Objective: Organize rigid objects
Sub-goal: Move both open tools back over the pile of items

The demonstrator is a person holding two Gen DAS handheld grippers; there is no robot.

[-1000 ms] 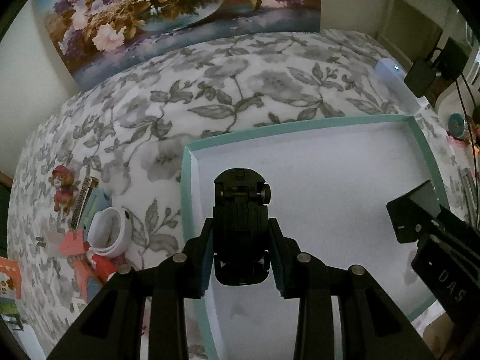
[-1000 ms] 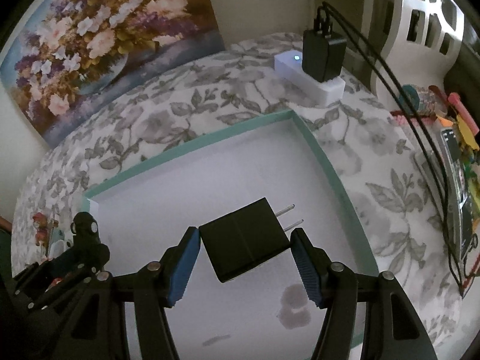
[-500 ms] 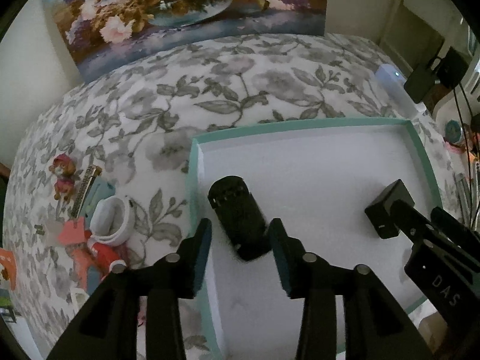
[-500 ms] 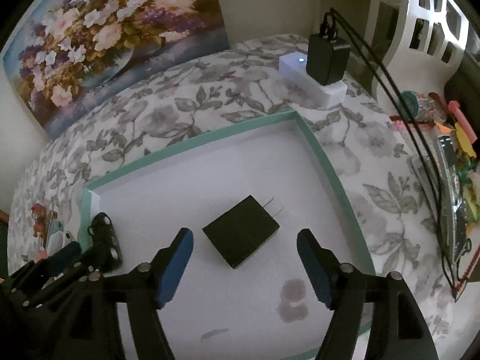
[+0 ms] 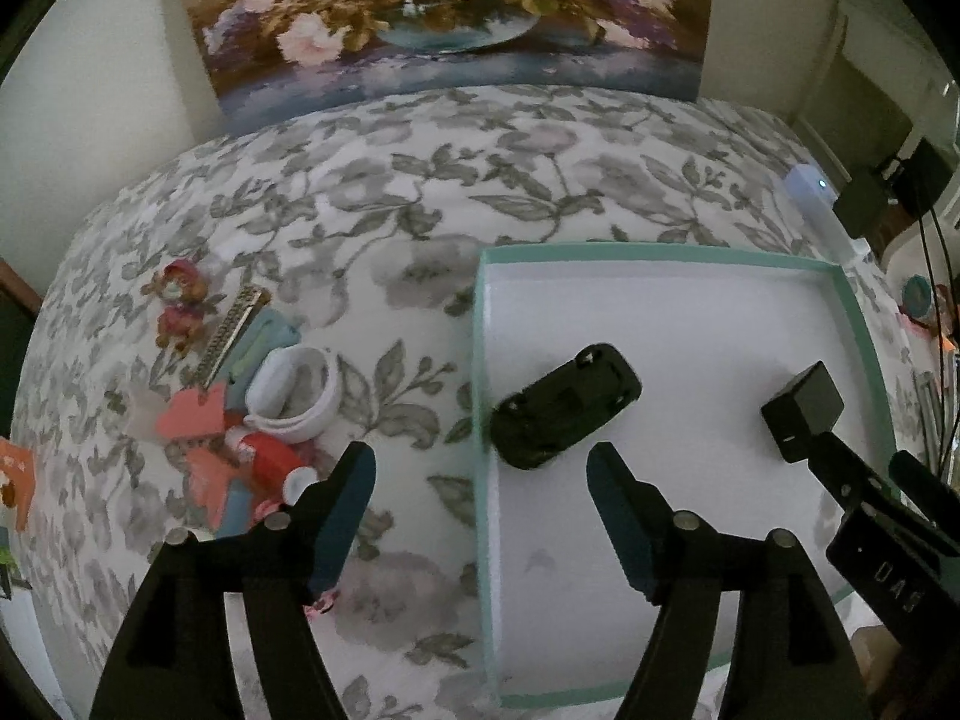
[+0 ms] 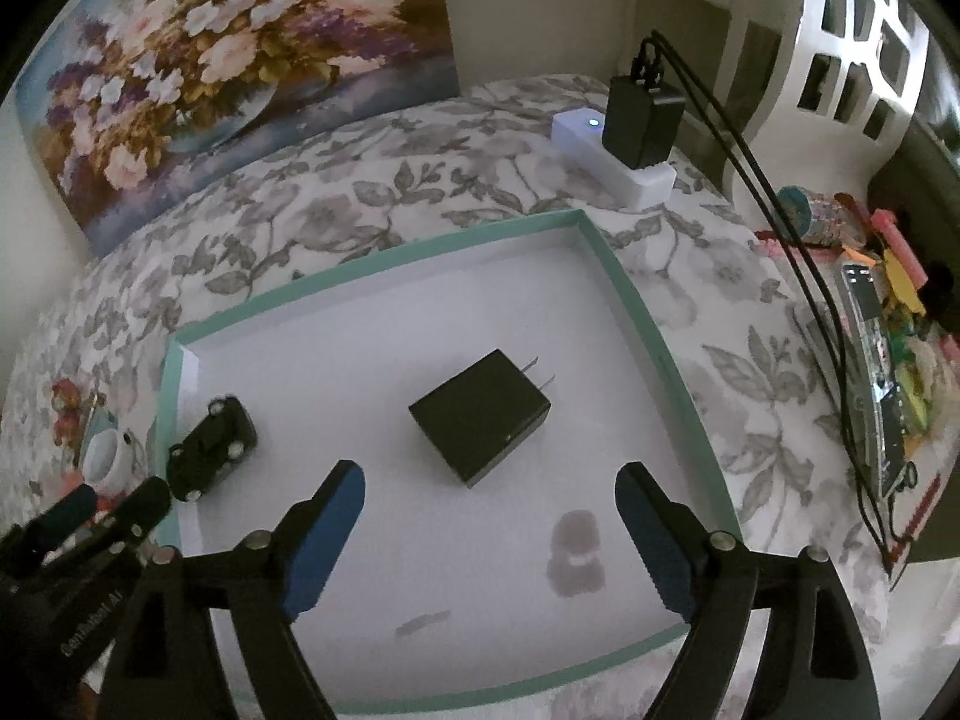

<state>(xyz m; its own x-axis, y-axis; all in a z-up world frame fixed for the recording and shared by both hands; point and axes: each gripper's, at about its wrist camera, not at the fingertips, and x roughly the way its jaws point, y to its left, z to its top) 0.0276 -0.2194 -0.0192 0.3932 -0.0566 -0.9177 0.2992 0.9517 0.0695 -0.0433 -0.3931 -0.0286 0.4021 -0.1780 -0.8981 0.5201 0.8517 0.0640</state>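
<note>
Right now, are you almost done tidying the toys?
Partly. The toy car and black charger already lie in the tray. Both the left gripper and right gripper have just been opening and hold nothing. The pile of toys beside the tray is left.

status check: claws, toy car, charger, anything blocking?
Left claw and right claw open, jaws just been opening, nothing between them. Black toy car and black charger lying in teal-rimmed tray. Nothing blocking.
</note>
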